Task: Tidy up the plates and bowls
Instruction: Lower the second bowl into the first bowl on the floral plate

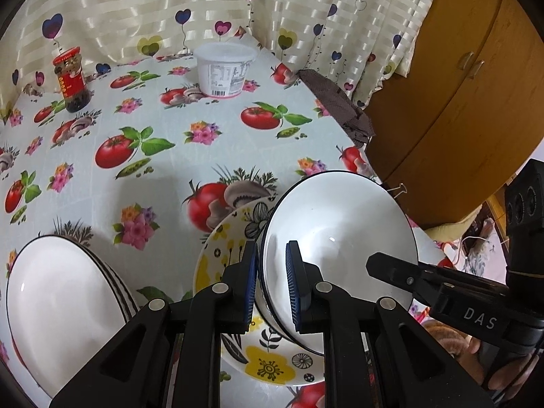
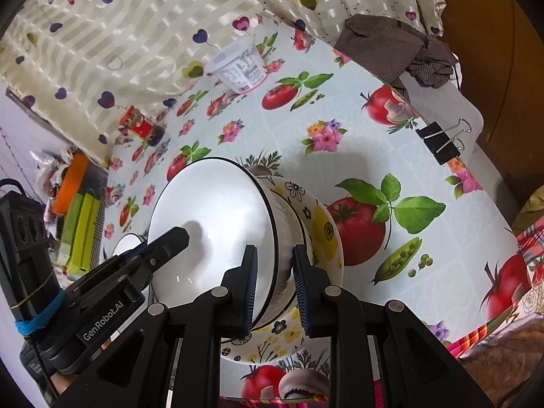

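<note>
A white bowl with a black rim [image 1: 336, 231] [image 2: 217, 217] sits on a flowered yellow plate [image 1: 268, 367] [image 2: 323, 234]. My left gripper [image 1: 271, 285] straddles the bowl's near rim, its jaws partly open with the wall between the blue pads. My right gripper [image 2: 273, 285] straddles the opposite rim the same way, partly open. Each gripper shows in the other's view, at the bowl's far side. A second white bowl with a striped outside [image 1: 57, 309] stands to the left on the table.
A red-labelled jar [image 1: 72, 80] and a white tub [image 1: 224, 68] stand at the back by the curtain. A brown cloth [image 2: 397, 47] and a binder clip [image 2: 442, 139] are at the table's right edge. A wooden cabinet [image 1: 459, 85] is beyond it.
</note>
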